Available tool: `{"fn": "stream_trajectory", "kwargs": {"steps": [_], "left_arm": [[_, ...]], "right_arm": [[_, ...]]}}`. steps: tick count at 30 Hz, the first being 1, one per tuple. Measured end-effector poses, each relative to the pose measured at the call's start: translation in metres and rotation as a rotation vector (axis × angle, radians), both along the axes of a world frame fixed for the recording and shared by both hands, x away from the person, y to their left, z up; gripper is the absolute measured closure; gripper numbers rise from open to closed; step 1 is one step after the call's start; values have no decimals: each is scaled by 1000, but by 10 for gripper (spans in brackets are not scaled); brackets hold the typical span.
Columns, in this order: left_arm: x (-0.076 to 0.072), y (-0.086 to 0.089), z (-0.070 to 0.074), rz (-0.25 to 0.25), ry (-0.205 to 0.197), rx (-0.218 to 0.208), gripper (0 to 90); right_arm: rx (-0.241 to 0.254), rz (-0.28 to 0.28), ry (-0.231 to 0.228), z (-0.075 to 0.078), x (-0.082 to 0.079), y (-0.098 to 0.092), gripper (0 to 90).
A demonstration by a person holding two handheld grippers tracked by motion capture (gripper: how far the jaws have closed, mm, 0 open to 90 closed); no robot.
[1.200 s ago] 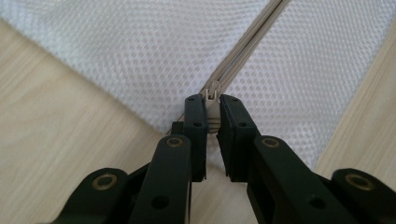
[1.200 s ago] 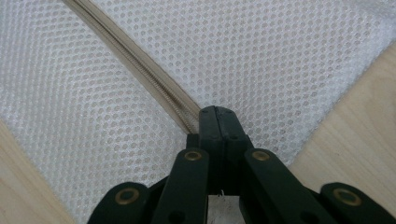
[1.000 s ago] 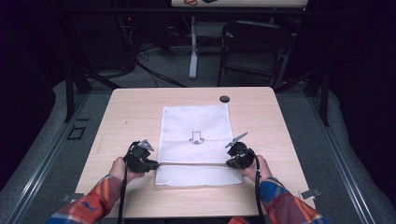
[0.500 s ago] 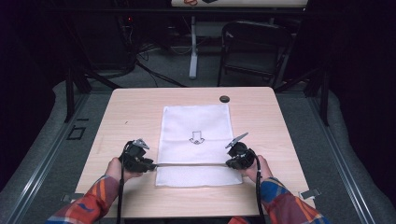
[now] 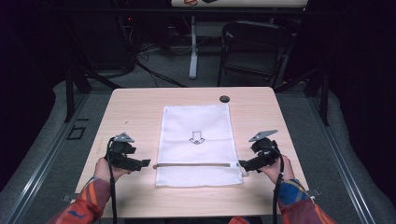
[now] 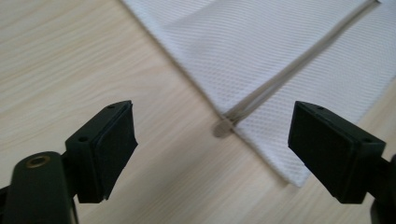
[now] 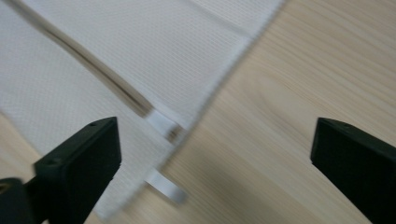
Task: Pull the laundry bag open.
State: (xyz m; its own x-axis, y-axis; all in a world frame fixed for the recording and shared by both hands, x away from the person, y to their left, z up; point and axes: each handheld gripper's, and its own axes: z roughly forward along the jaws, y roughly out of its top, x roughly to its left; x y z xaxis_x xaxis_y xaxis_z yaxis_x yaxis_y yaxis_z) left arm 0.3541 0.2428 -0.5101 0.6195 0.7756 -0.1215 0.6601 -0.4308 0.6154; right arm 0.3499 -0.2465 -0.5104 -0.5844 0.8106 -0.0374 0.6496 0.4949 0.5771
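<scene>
Nearest the camera in the high view, two forearms in orange, blue and red plaid sleeves (image 5: 91,205) come in from the bottom edge, each hand carrying a black two-jaw tool with a grey three-cornered plate on top. The left tool (image 5: 145,163) sits just off the left edge of the white mesh fabric bag (image 5: 198,140); its jaws have just been opening and now stand released, with nothing pressed between them. In the left gripper view the pads (image 6: 116,140) are spread wide over bare wood, and the small round end of the bag's zipper (image 6: 224,127) lies between them, untouched.

The right tool (image 5: 241,165) sits just off the bag's right edge. Its jaws have also just been opening and stand released, empty. In the right gripper view the bag's hem and a small white fabric tab (image 7: 164,185) lie on the wood near the left pad (image 7: 95,158), apart from it.

The bag lies flat in the middle of the pale wooden bench (image 5: 140,112), long side running away from the person. A grey-beige zipper line (image 5: 191,164) crosses it near its closest edge, between the two tools. Farther up the bag is a small printed arrow outline (image 5: 197,137).

Beyond the bag, near the far edge of the bench, lies a small dark round object (image 5: 224,98). Behind the bench stands a dark folding chair (image 5: 254,51) on the grey floor.
</scene>
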Motion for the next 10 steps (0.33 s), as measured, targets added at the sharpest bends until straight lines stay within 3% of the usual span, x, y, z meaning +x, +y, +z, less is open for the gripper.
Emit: {"fn": "stream_trajectory", "kwargs": {"steps": [2, 4, 6, 10], "left_arm": [[2, 7, -2, 45, -6, 2, 119], [6, 12, -7, 72, 8, -1, 88], [10, 16, -14, 88, 28, 18, 64], [20, 21, -27, 113, 62, 41, 14]], "right_arm": [[32, -35, -8, -1, -4, -15, 0], [33, -60, -19, -2, -6, -29, 0], [9, -99, -9, -8, -6, -37, 0], [-21, -88, 19, -26, -1, -47, 0]]}}
